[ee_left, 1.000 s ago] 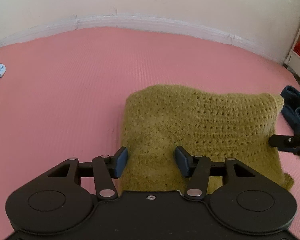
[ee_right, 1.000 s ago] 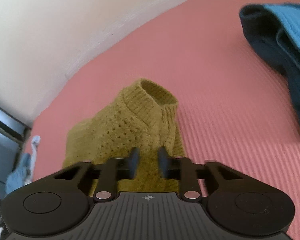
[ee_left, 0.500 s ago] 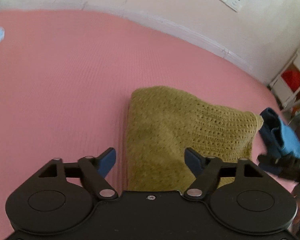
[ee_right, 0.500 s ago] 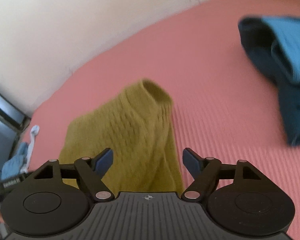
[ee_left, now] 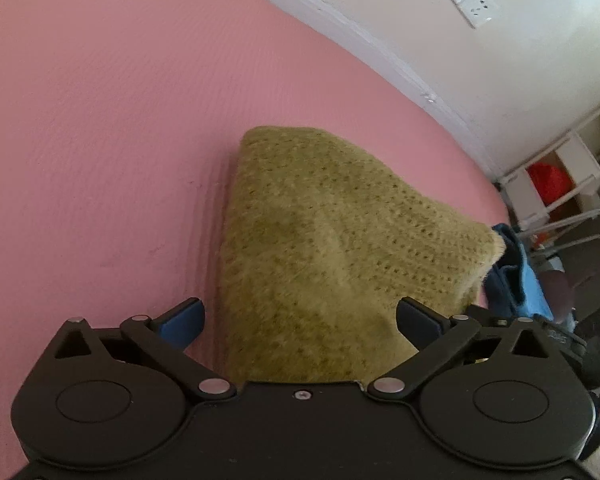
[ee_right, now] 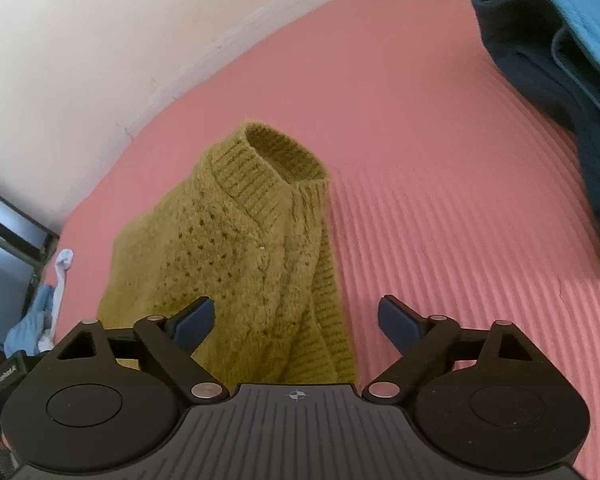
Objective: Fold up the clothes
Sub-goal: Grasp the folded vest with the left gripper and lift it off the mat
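we see the folded mustard sweater lying on the pink mat, filling the centre of the left view just ahead of our left gripper, whose jaws are spread wide and hold nothing. in the right view our right gripper is equally wide and empty, the sweater's ribbed collar above its left finger, a blue garment upper right.

The near hem of the olive sweater is disappearing behind the left tool's black body at 6 o'clock. In the right wrist view, the picture's edge is cutting off the blue garment at 2 o'clock. At 3 o'clock in the left view, a blurred shape beside another black device is staying too smeared to identify.
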The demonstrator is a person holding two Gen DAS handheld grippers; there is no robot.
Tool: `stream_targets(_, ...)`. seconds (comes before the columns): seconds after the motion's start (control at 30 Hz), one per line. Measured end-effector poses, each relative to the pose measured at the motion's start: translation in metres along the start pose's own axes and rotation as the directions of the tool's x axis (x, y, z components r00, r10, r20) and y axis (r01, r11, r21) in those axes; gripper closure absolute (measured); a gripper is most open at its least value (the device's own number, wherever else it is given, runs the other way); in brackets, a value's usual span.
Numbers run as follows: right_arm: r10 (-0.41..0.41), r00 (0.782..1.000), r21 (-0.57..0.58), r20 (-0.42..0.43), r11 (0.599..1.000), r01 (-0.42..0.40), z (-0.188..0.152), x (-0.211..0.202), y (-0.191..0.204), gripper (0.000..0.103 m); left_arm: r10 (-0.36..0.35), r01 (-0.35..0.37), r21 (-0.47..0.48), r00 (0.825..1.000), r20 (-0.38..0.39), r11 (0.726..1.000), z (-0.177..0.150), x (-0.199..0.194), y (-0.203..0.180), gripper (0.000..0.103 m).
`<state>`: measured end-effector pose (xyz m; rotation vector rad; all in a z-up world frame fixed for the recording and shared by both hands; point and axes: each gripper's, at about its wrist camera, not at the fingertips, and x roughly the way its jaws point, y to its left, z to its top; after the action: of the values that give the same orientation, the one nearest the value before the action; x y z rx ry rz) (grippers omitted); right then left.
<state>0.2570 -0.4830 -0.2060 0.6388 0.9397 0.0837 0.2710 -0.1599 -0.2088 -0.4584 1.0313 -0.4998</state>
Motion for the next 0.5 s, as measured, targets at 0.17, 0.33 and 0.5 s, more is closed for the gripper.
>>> stream_targets(0.17,0.02,0.999,0.001,-0.036,1.0,-0.02,0.005,-0.002,-0.005,0.052,-0.01,0.01,-0.035,1.0,-0.017,0.999,0.006,0.008,-0.001,0.03)
stream_targets(0.33,0.003,0.999,-0.006,-0.035,1.0,-0.004,0.007,-0.005,-0.003,0.068,-0.025,0.024,-0.077,1.0,-0.015,0.997,0.007,0.007,0.001,0.057)
stream_targets(0.5,-0.025,0.999,-0.034,-0.034,0.999,0.023,0.009,-0.01,0.009,0.077,-0.022,0.022,-0.036,1.0,0.013,0.999,0.002,-0.007,-0.004,0.067)
